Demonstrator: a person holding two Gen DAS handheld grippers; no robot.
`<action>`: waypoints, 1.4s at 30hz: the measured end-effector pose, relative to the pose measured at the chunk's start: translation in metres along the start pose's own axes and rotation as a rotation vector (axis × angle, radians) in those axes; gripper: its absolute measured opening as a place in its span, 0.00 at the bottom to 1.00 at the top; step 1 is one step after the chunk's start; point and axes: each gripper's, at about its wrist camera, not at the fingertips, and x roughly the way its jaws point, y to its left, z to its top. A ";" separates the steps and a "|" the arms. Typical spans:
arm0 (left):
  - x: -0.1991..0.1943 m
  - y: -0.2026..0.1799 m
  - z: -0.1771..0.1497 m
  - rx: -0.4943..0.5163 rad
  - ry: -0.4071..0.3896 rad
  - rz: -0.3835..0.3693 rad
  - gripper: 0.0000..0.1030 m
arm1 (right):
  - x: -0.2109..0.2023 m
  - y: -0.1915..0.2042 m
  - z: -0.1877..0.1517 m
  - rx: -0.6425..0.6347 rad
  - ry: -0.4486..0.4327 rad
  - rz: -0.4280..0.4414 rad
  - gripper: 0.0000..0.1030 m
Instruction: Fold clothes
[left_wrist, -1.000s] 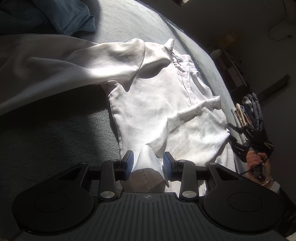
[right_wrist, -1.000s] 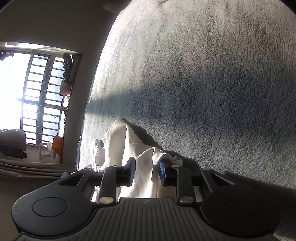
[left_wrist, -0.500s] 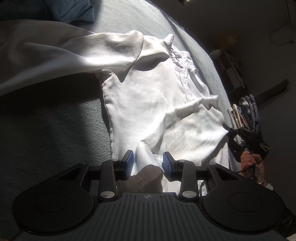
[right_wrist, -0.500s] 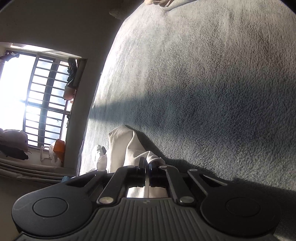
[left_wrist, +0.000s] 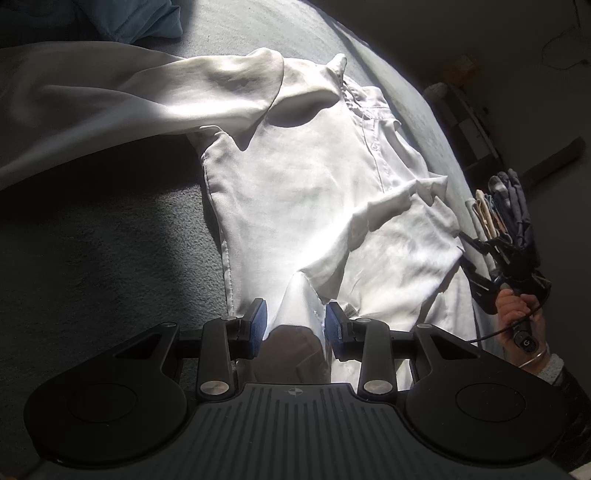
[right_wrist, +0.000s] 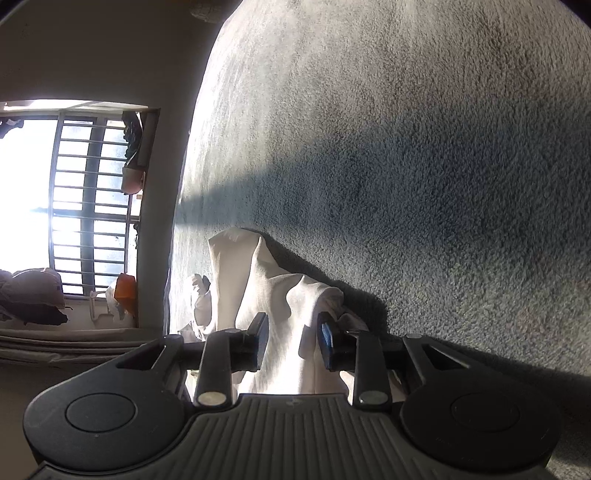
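A white shirt (left_wrist: 314, 192) lay spread across the centre of the left view on a grey blanket (left_wrist: 92, 240), one sleeve running to the upper left. The left gripper (left_wrist: 295, 325) stood with jaws wide apart, a raised fold of hem between them but unpinched. In the right view the right gripper (right_wrist: 291, 341) was likewise wide open, bunched shirt cloth (right_wrist: 258, 280) standing between its pads at lower centre.

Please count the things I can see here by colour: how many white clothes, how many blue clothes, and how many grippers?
White: 1, the white shirt on the grey blanket.
Blue: 1, the blue garment at the far edge.
Black grippers: 2, the left gripper and the right gripper, both open.
Total: 4.
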 end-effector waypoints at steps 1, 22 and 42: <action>0.000 0.000 -0.001 0.005 -0.001 0.004 0.33 | 0.002 0.004 -0.001 -0.022 0.012 -0.006 0.33; -0.009 0.004 -0.014 0.016 0.022 0.081 0.01 | 0.014 0.031 -0.015 -0.153 0.070 -0.086 0.33; -0.021 -0.022 -0.007 0.155 -0.038 0.073 0.23 | 0.029 0.133 0.022 -0.606 0.063 -0.178 0.41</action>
